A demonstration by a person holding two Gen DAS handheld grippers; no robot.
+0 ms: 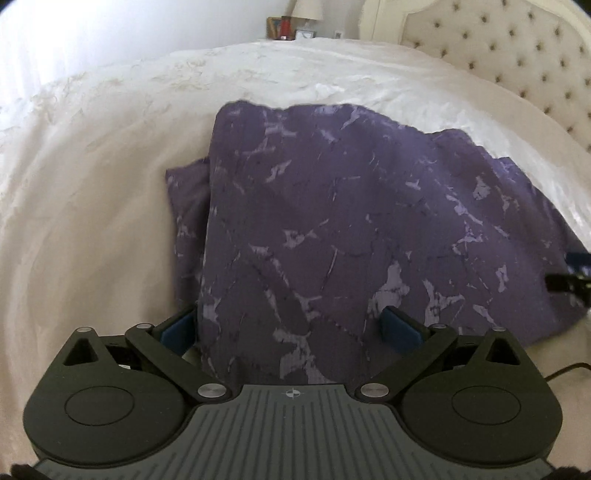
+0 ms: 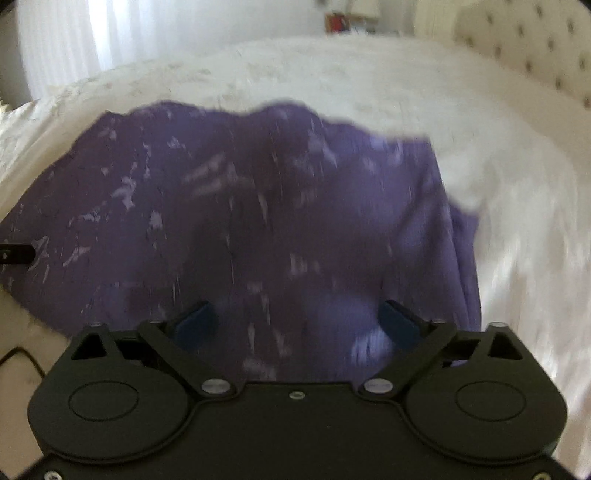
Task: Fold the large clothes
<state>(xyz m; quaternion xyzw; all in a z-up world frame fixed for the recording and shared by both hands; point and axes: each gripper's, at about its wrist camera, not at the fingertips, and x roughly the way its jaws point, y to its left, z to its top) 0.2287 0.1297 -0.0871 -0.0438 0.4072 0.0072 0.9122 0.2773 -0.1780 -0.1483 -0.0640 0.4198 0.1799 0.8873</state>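
Note:
A purple garment with pale marbled marks (image 1: 351, 221) lies folded on the white bed cover (image 1: 92, 184), a narrower layer sticking out along its left side. My left gripper (image 1: 290, 328) hovers over the garment's near edge with its blue pads wide apart; the cloth lies under them, not pinched. The right wrist view is blurred. There the same garment (image 2: 240, 203) fills the middle, and my right gripper (image 2: 297, 321) stands open above its near right part. Each gripper's dark tip shows at the edge of the other's view.
A tufted cream headboard (image 1: 517, 55) stands at the back right. A lamp and small items (image 1: 291, 27) sit on a nightstand behind the bed. White curtains (image 2: 110, 33) hang at the back left. A thin black cable (image 2: 22, 358) runs over the cover near the garment.

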